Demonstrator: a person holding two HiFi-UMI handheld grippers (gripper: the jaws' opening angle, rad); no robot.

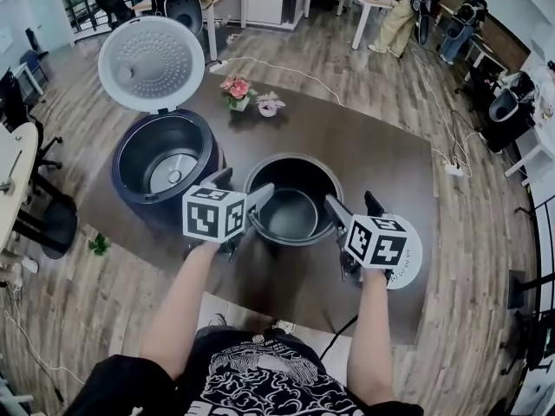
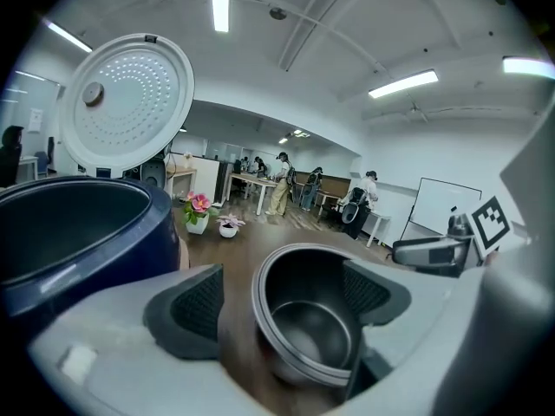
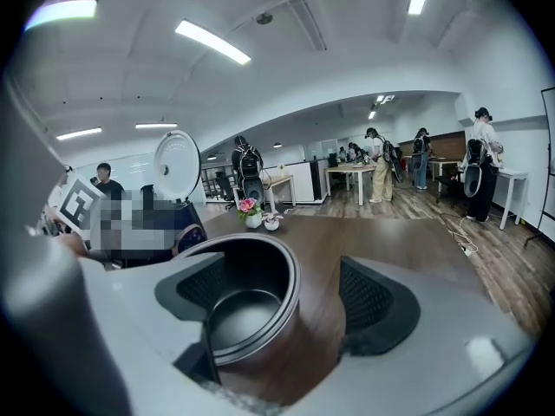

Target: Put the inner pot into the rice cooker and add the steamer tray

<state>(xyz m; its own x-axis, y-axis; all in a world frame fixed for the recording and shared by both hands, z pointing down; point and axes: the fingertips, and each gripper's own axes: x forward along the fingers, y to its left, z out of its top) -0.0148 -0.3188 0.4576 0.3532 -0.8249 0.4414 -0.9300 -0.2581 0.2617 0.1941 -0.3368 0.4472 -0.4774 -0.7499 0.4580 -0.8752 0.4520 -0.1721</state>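
The big brown bench [image 1: 373,146] held everything. On its left side stood the dark blue rice cooker [image 1: 130,176]. Its white lid [image 1: 152,63] stood straight up, and the cooker was open with no pot in it. The inner pot [image 1: 292,199] sat on the bench just beside the cooker, on its right, and nothing was in it. A white round steamer tray [image 1: 411,267] lay flat on the bench near the pot's right side, partly hidden under one of the tongs.

The left tongs [image 2: 282,284] were wide apart. The pot's left wall was between the two pads, one pad outside and one over the inside, and the pads did not squeeze it. The right tongs [image 3: 282,276] were wide apart too, over the pot's right wall the same way, with a gap showing.

Two little flower pots [image 1: 236,91] stood far back on the bench.
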